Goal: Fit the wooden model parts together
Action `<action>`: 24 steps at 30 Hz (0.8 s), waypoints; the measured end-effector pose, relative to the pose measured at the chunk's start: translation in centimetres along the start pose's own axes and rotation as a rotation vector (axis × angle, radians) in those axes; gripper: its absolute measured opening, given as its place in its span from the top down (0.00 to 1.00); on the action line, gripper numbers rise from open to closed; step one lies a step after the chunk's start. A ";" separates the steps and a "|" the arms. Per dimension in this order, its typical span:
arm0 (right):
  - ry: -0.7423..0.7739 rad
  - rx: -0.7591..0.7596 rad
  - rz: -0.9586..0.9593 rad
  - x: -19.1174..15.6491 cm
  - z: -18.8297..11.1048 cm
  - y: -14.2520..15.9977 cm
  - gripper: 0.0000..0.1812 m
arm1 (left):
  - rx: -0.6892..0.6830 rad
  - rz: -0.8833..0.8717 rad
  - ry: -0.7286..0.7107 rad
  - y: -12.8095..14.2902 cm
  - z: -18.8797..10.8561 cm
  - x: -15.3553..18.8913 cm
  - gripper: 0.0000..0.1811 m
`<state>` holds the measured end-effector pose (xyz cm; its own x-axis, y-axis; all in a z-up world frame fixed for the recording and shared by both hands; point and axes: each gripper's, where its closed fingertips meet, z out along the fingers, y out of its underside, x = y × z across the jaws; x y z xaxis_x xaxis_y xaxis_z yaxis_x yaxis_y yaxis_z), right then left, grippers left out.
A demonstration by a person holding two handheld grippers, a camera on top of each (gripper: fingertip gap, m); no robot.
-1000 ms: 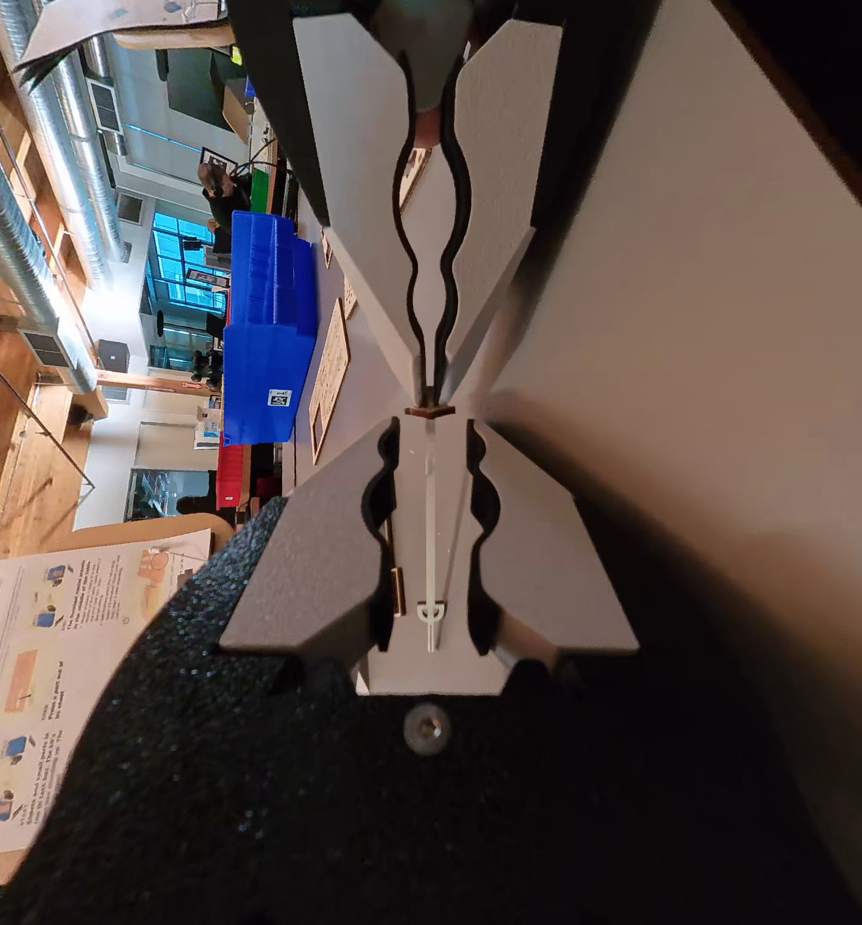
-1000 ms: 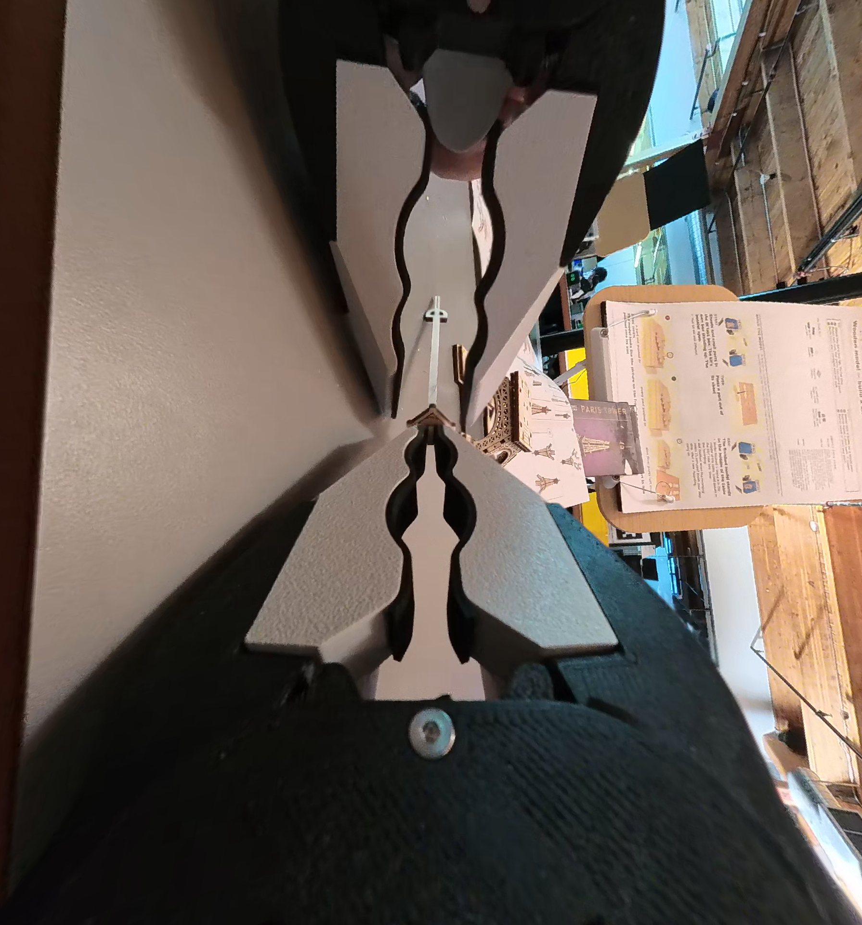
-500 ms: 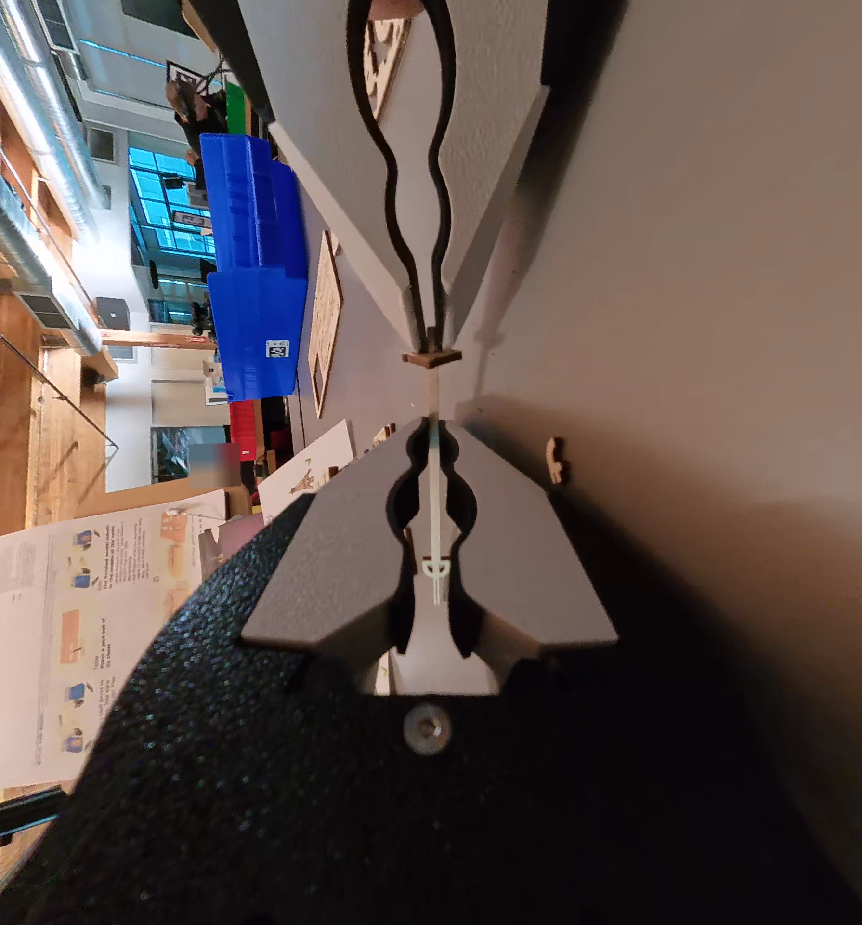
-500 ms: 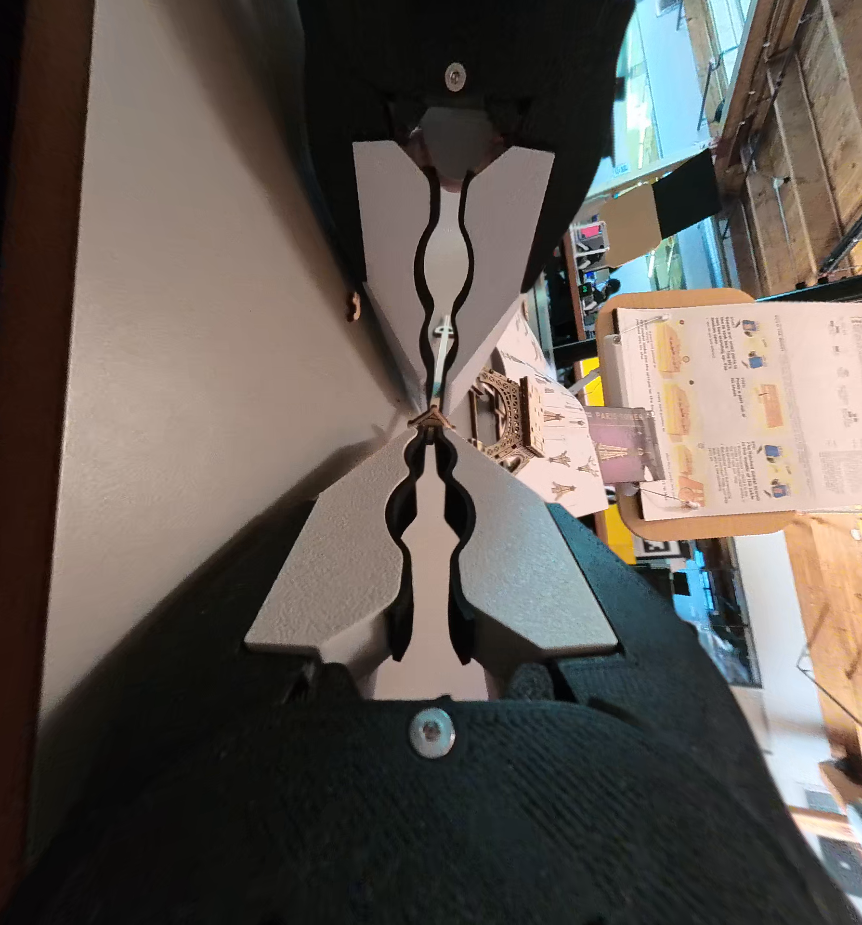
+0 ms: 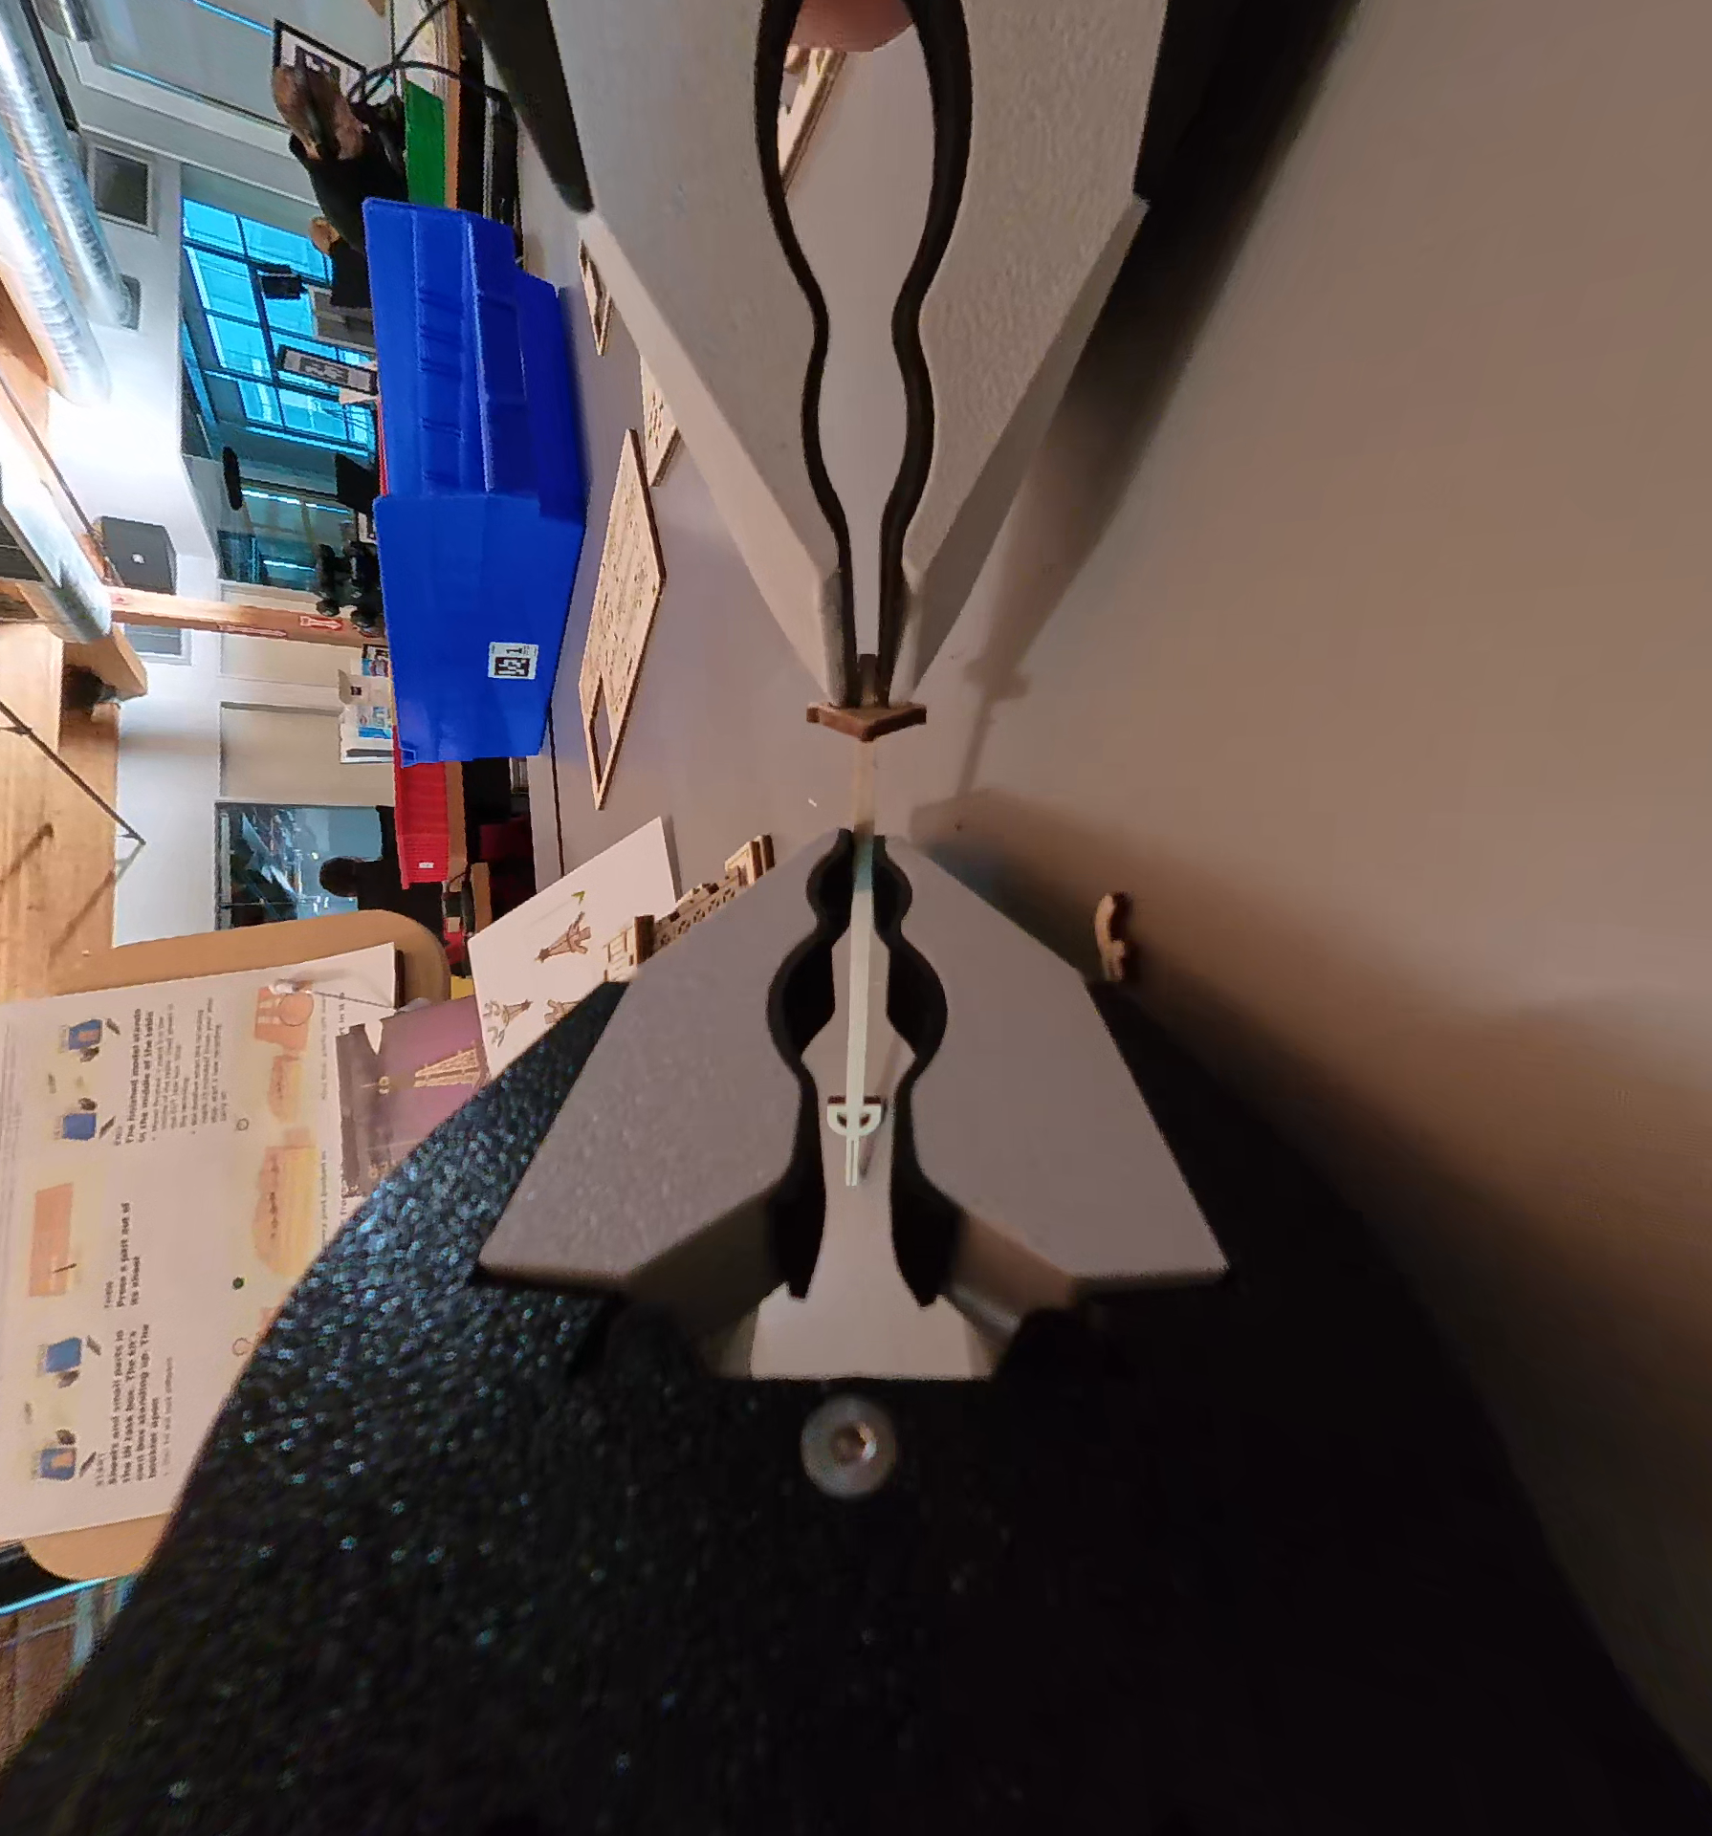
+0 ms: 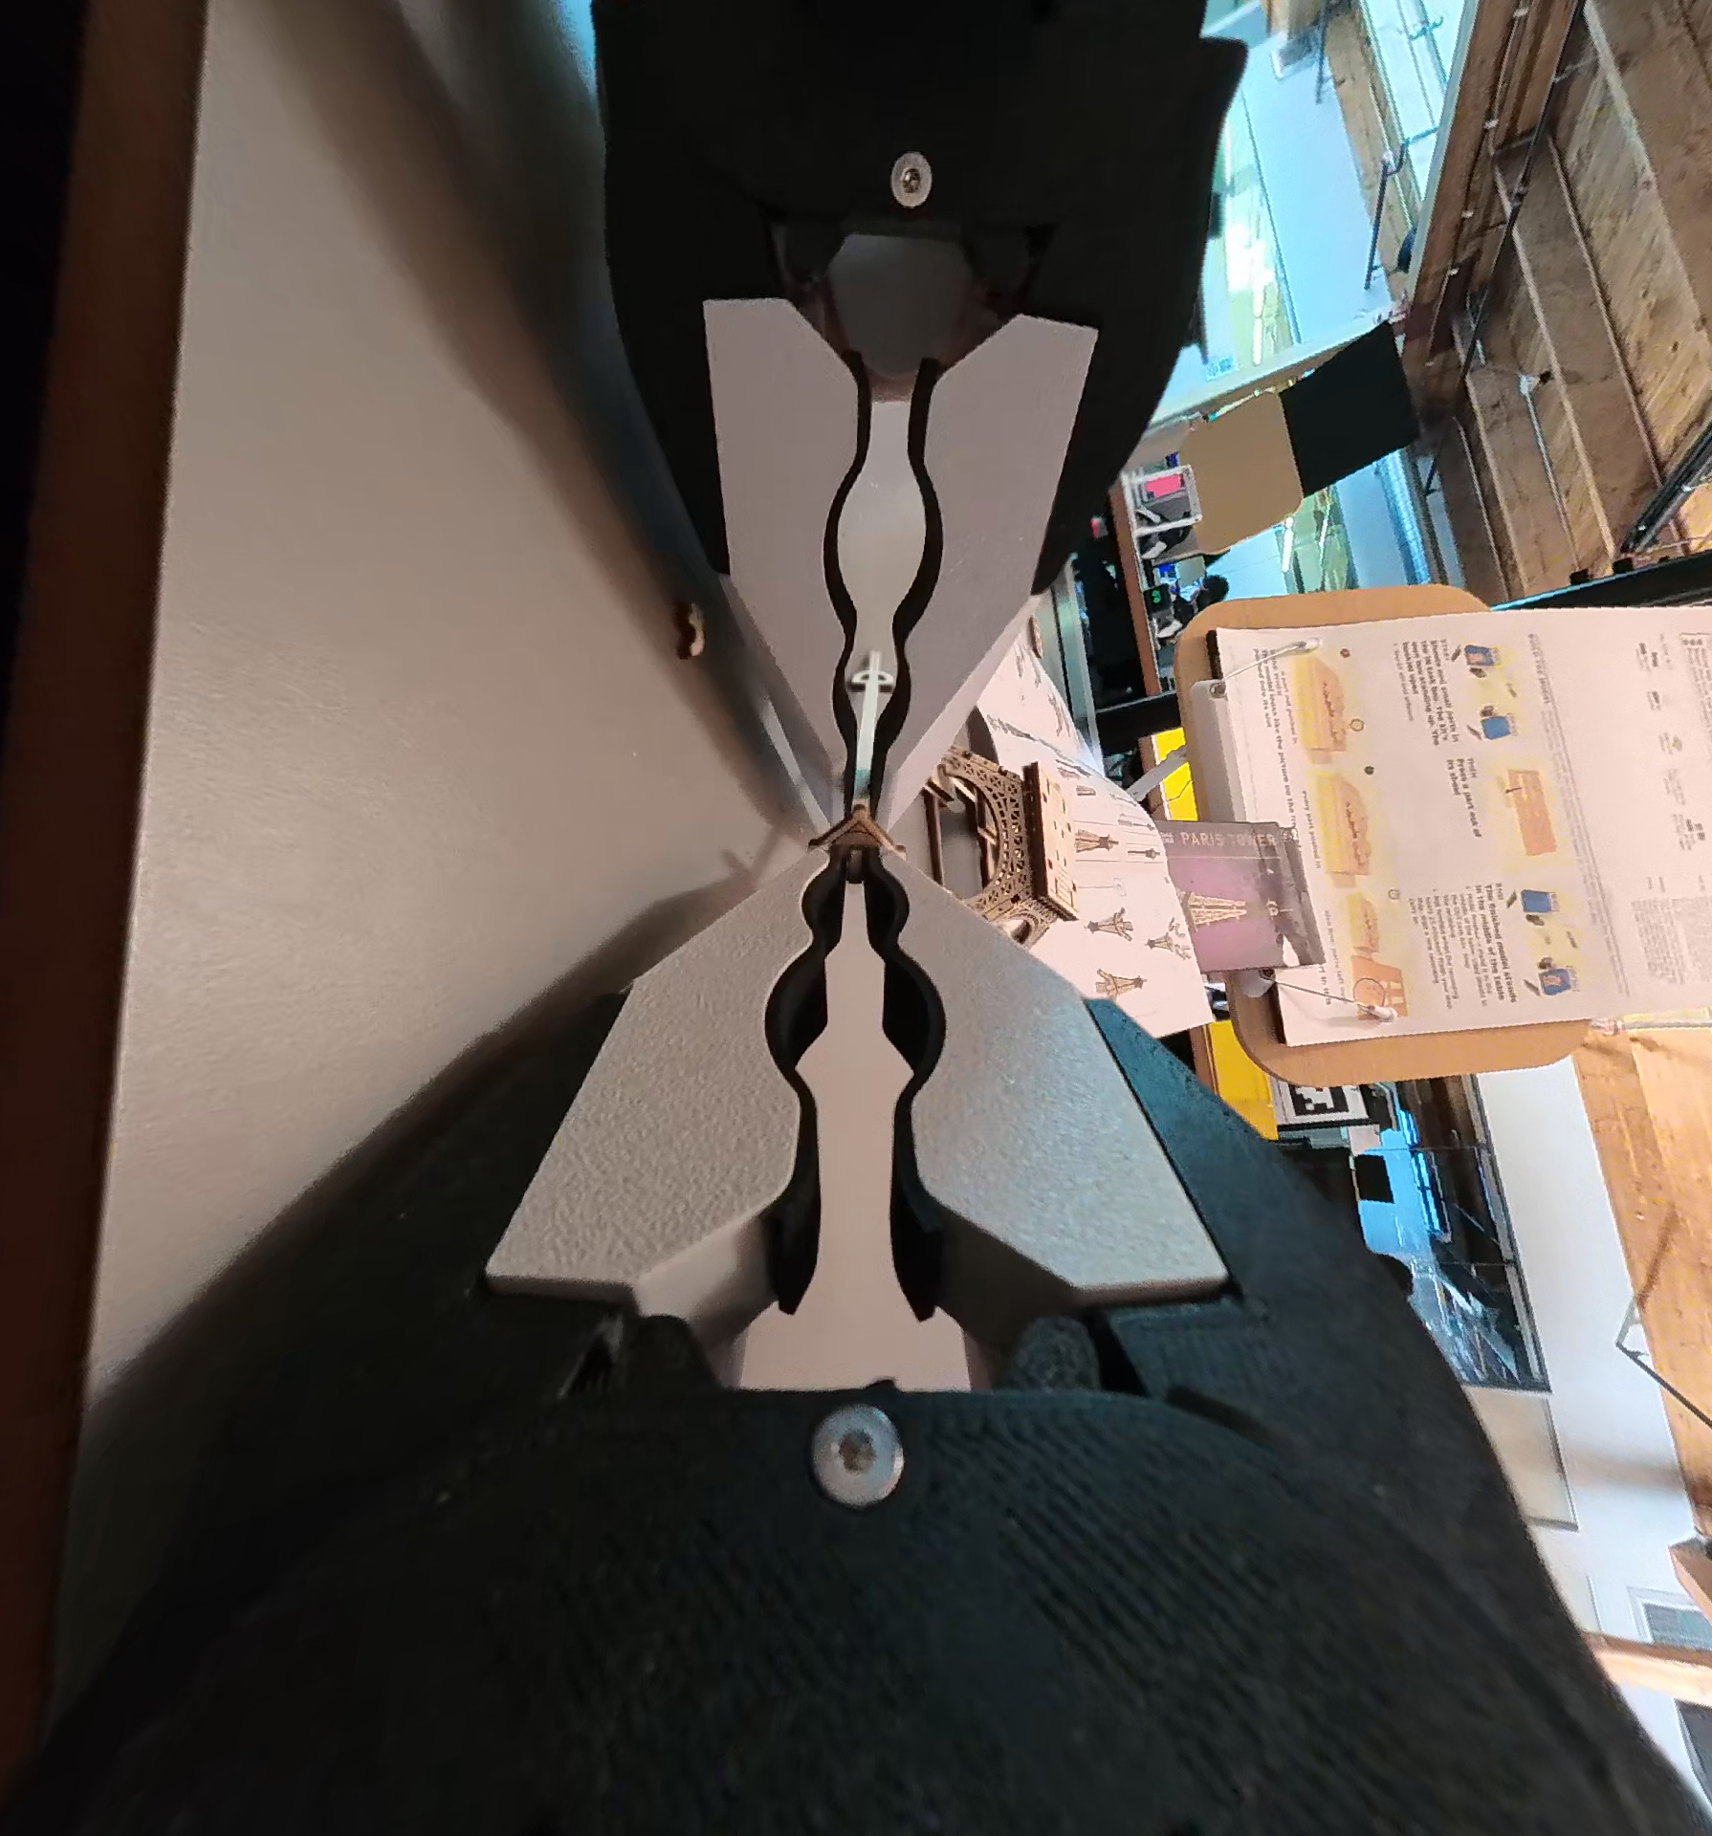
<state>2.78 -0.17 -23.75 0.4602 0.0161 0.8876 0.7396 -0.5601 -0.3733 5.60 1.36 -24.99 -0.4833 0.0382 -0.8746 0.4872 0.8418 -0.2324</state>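
the left tongs (image 5: 860, 844) are pinching a thin pale spire piece (image 5: 860, 954) near its forward end, the rest of the strip running back between the fingers. the right tongs (image 6: 857, 869) are closing tight on a small square wooden cap (image 6: 858, 833), seen edge-on from the left wrist view. the two tongs are facing each other tip to tip above the grey worktop (image 5: 1428, 596), with the spire's tip reaching into the cap's centre. both parts are looking very light, thin and brittle; the spire seems likely to bend or snap if pushed off axis, so gripping it close to the joint is looking wise, and the cap is best taken by its flat sides. the built tower base (image 6: 991, 854) is standing off to the side by an instruction sheet (image 6: 1488, 815), and a tiny loose wooden piece (image 5: 1114, 936) is lying on the worktop.
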 end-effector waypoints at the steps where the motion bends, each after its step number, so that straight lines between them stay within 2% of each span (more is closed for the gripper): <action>1: -0.006 0.000 -0.004 -0.1 0.0 0.0 1.00 | 0.000 0.010 -0.002 0.0 0.0 0.1 1.00; 8: -0.040 -0.010 0.004 -0.5 0.1 0.1 1.00 | -0.016 0.033 -0.009 0.1 0.1 0.3 1.00; 16: -0.010 0.004 0.005 0.0 0.0 -0.2 1.00 | 0.011 -0.075 0.003 0.0 0.1 -0.2 1.00; 24: 0.056 -0.003 -0.054 0.5 0.0 -0.2 0.99 | 0.020 -0.057 -0.034 0.3 0.1 -0.7 1.00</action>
<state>2.87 -0.07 -23.27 0.3921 0.0002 0.9199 0.7607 -0.5624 -0.3241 6.17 1.47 -24.49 -0.4860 -0.0282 -0.8735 0.4743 0.8310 -0.2907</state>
